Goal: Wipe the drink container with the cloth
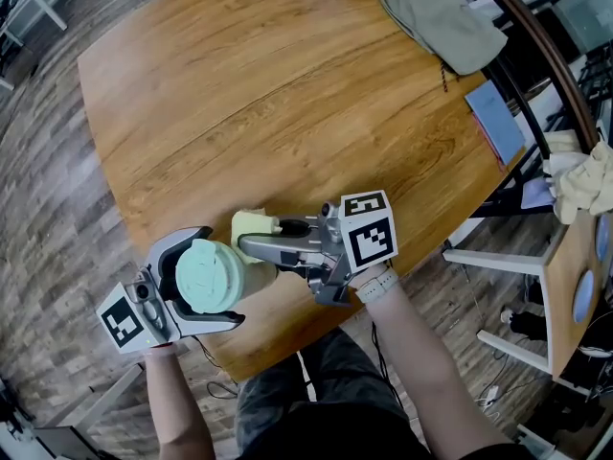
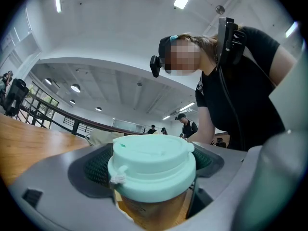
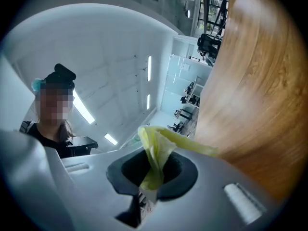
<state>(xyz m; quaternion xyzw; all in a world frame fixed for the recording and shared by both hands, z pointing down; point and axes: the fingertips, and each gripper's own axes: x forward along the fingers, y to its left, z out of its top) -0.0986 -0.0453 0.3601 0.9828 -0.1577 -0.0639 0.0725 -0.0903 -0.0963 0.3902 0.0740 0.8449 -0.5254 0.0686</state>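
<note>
The drink container (image 1: 209,276) is a brownish cup with a mint-green lid (image 2: 151,162), held off the wooden table's near edge. My left gripper (image 1: 206,281) is shut on the container, its jaws around the cup just under the lid. Just right of it, my right gripper (image 1: 254,242) is shut on a pale yellow cloth (image 1: 254,226), which lies against the cup's side. In the right gripper view the cloth (image 3: 156,153) sticks out from between the dark pads. The cup's lower body is hidden by the gripper.
The round wooden table (image 1: 287,94) stretches ahead. A grey bag (image 1: 436,12) lies at its far right, a blue booklet (image 1: 496,118) near the right edge. A chair with a cream cloth (image 1: 579,180) stands right of the table.
</note>
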